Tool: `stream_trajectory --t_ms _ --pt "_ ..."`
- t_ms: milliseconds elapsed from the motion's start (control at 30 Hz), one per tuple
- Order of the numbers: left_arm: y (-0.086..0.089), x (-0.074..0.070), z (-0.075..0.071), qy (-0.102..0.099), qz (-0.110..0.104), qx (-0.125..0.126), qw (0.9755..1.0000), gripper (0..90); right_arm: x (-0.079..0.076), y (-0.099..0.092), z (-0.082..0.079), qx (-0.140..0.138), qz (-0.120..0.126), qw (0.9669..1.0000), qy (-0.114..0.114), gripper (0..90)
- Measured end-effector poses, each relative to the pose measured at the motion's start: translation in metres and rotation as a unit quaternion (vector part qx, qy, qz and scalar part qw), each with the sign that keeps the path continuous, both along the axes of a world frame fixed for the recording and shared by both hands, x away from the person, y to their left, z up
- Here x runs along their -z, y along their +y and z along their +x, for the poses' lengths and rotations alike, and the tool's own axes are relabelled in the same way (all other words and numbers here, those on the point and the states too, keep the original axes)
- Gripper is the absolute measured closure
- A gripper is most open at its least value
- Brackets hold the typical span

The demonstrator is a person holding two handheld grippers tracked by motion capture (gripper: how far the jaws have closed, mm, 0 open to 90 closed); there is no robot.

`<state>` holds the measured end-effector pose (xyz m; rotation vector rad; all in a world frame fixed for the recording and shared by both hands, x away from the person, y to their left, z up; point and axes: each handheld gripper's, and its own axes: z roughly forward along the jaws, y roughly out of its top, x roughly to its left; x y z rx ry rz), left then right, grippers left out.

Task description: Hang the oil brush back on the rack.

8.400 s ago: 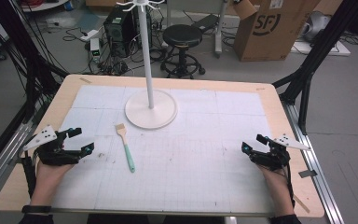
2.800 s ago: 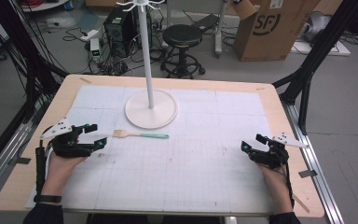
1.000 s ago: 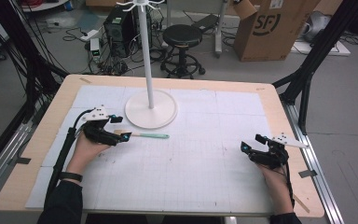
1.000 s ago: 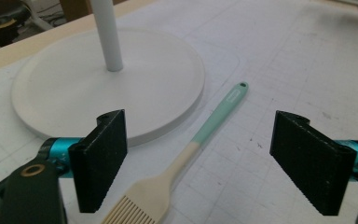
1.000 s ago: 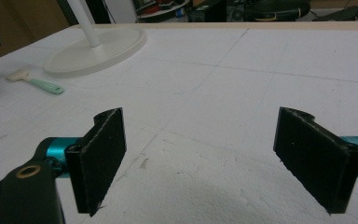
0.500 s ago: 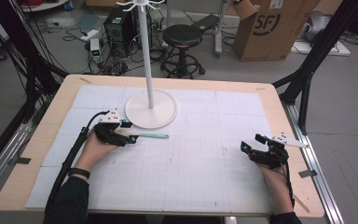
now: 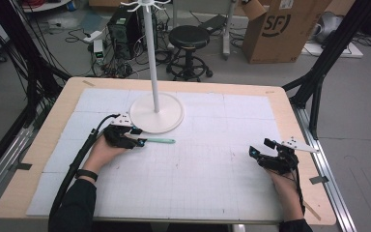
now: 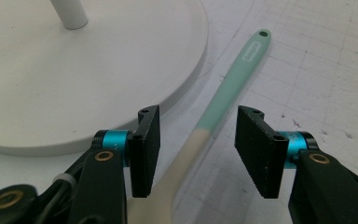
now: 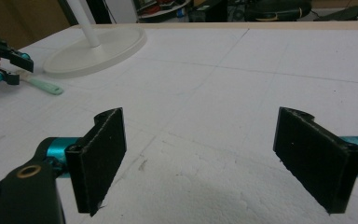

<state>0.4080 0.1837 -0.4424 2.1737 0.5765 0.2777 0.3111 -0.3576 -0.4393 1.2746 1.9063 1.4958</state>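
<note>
While two tongs show, one brush [image 8: 223, 105] lies by one stand [image 7: 156, 112]

Left hand-held gripper [image 8: 198, 151] low, jaws half-closed, just closing; right hand-held gripper [image 9: 214, 158] wide open, resting.

We see a wooden table [image 7: 38, 145] covered by a white gridded mat [image 7: 212, 159]. Behind it lies a grey floor [image 7: 362, 96] with a black round stool [image 7: 188, 38], a computer tower [image 7: 123, 29], tangled cables [image 7: 77, 24] and a cardboard box [image 7: 285, 26]. Black metal frame legs [image 7: 328, 63] flank the table on both sides.
</note>
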Motion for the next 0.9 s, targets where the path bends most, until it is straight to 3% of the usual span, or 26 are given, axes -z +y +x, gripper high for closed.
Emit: stream_trajectory --t_ms 133,233,333,467,767,900 --pt "0.0038 0.0022 0.001 0.013 0.002 -0.001 0.9999 55.2 0.0 -0.0007 0.0 -0.001 0.001 1.0 -0.001 16.5" --pt "0.0037 0.0041 0.0019 0.01 0.008 0.0 0.9999 59.2 0.0004 -0.0001 0.0003 -0.003 -0.003 1.0 -0.002 16.5" --pt "0.0057 0.0049 0.0031 0.012 0.001 -0.004 0.9999 61.8 -0.0001 -0.0003 -0.0003 -0.002 -0.001 1.0 -0.001 16.5" --pt "0.0054 0.0051 0.003 0.007 0.003 0.0 1.0 69.5 0.0002 0.0001 -0.0002 -0.002 -0.001 1.0 0.001 16.5" --pt "0.0061 0.0069 0.0034 0.005 -0.006 0.009 0.9999 74.9 0.0003 0.0002 0.0 -0.004 -0.001 1.0 -0.001 16.5" --pt "0.0049 0.0052 0.0017 -0.003 0.006 0.018 0.9998 77.7 0.0 0.0005 -0.0004 -0.007 -0.002 1.0 -0.001 16.5"
